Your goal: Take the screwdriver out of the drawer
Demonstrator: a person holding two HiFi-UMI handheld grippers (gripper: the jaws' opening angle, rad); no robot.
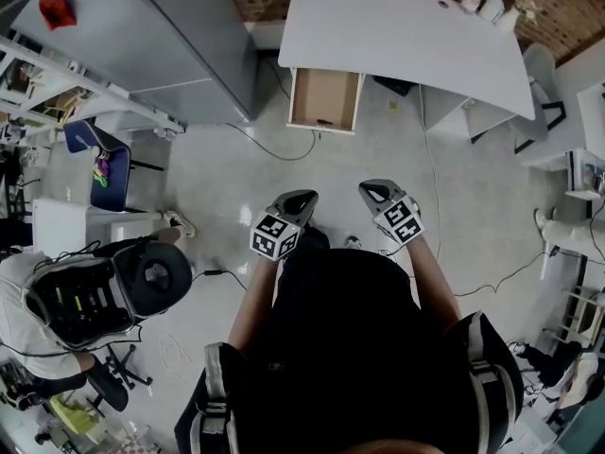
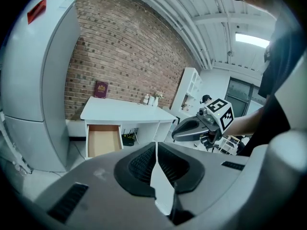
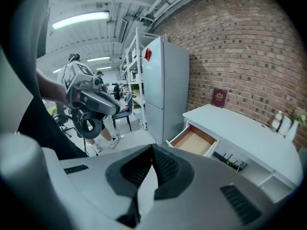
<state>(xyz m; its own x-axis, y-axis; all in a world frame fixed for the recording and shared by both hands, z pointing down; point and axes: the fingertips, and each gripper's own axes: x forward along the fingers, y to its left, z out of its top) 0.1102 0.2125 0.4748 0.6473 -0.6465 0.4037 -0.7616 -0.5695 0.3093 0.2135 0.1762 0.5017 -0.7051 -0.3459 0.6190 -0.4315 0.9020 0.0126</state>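
Note:
A white desk (image 1: 406, 36) stands against the brick wall, its wooden drawer (image 1: 324, 97) pulled open towards me. A small dark item (image 1: 324, 121) lies at the drawer's near edge, too small to identify as the screwdriver. Seen from both gripper views, the drawer (image 2: 102, 140) (image 3: 194, 140) shows only its brown bottom. My left gripper (image 1: 302, 198) (image 2: 157, 145) and right gripper (image 1: 371, 190) (image 3: 153, 148) hang side by side over the floor, well short of the desk. Both are shut with nothing in them.
A tall grey fridge (image 1: 161, 36) stands left of the desk. Another person (image 1: 90, 296) with gear is at my left, near a blue chair (image 1: 109, 173). Cables (image 1: 274, 149) trail across the floor. Shelving (image 1: 586, 178) stands at the right edge.

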